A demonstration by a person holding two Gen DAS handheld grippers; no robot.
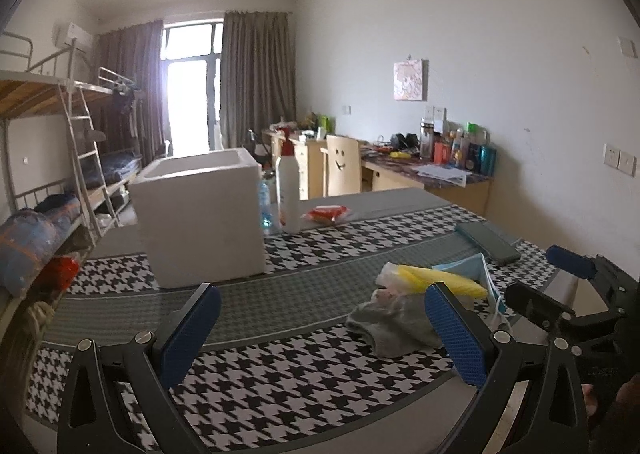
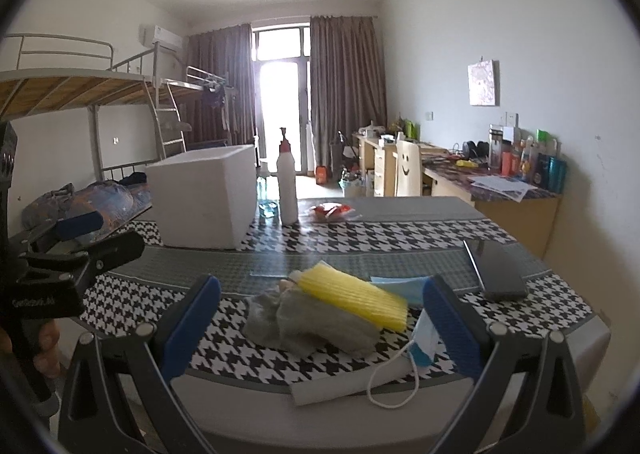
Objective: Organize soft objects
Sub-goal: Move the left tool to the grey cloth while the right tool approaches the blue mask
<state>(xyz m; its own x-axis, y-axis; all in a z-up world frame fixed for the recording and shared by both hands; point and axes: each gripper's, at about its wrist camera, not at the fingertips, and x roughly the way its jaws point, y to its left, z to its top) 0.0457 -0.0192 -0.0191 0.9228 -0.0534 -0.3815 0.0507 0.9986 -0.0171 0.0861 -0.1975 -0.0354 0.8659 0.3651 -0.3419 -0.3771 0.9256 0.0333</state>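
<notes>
So far nothing looks sorted: your soft things still lie in one heap near the front right corner of the table (image 2: pixel 400 214), and the white foam box (image 2: pixel 204 196), the likeliest place for them, stands well apart toward the far left edge. Going down in size, the heap holds a grey cloth (image 2: pixel 308 324) nearest the front edge, a yellow ribbed sponge (image 2: pixel 354 296) resting on it, and a blue face mask (image 2: pixel 420 338) at the right, its ear loop hanging over the edge. Your right gripper (image 2: pixel 320 334) hovers before the heap with jaws spread wide and nothing between them; your left gripper (image 1: pixel 322 334) is likewise released and empty, left of the pile. All picking and placing is still ahead, I judge. The tabletop wears a black-and-white houndstooth cover with grey bands; a dark phone (image 2: pixel 496 272) lies by the right edge, a white pump bottle (image 2: pixel 287 182) and red packet (image 2: pixel 330 211) toward the far edge. Around it is a dorm room with bunk beds (image 2: pixel 80 94) and a cluttered desk (image 2: pixel 500 190).
</notes>
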